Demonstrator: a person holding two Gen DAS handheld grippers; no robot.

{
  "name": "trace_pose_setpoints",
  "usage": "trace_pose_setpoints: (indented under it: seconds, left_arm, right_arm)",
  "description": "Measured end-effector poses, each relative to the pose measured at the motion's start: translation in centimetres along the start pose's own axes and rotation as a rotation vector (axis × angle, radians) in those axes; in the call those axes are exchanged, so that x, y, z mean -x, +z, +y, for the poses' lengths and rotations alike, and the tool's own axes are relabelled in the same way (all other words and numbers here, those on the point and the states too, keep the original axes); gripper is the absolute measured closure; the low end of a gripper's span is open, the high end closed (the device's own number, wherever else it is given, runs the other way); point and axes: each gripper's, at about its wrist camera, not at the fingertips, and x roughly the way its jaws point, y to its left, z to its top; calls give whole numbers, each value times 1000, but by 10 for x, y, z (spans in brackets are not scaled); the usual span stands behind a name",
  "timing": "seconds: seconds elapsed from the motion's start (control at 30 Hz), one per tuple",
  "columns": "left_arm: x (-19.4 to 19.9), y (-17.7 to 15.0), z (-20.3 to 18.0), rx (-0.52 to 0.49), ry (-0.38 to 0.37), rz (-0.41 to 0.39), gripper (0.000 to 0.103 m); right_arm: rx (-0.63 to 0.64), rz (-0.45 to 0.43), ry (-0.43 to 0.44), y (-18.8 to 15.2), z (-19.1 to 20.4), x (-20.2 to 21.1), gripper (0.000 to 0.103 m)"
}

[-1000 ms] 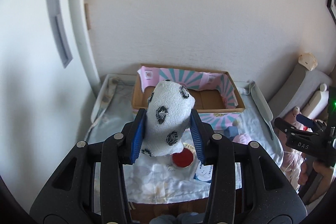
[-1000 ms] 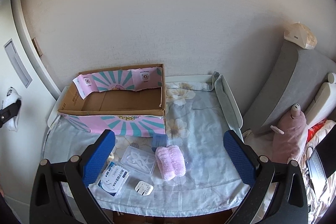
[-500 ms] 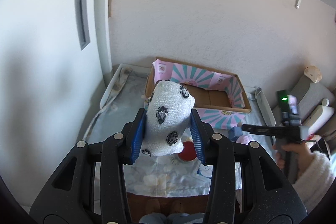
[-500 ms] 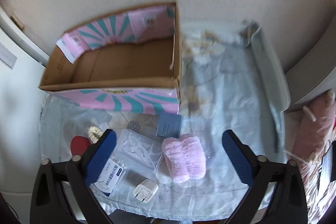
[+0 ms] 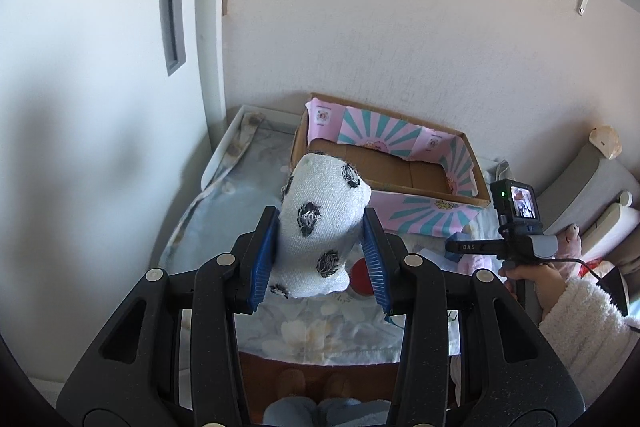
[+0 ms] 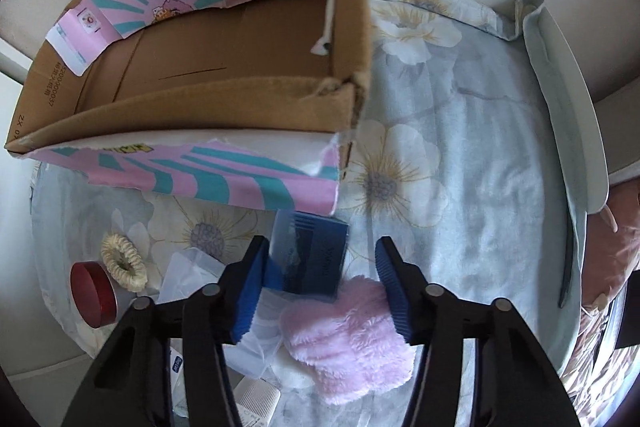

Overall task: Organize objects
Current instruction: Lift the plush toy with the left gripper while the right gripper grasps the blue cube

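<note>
Spotted sock (image 5: 320, 223) sits clamped between the blue pads of the left claw (image 5: 320, 255), raised over the floral-sheeted surface (image 5: 312, 335) near the cardboard box (image 5: 400, 175). The right claw (image 6: 320, 279), jaws apart and just closing, straddles a blue packet (image 6: 316, 259); its pads are not clearly pressing. A pink fluffy sock (image 6: 348, 339) lies below.
</note>
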Motion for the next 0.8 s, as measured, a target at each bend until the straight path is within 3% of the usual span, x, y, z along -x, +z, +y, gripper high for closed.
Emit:
trace_pose_setpoints:
  seconds: [0.07,0.33,0.37,0.8]
  left_arm:
    - [0,0,0,0,0,3,65]
    - [-4,2,-3,-4,-18,7,65]
    - [-5,3,-4,-7,-20,7,65]
    - [-10,8,-25,-60,-64,-12,65]
  right_arm:
    - [14,-8,7,-2,3,3,65]
    - [65,-71,2,-16,11,31,68]
    - [177,-72,33,-19,13,40,68]
    - [210,-387,72,-44,28,146,71]
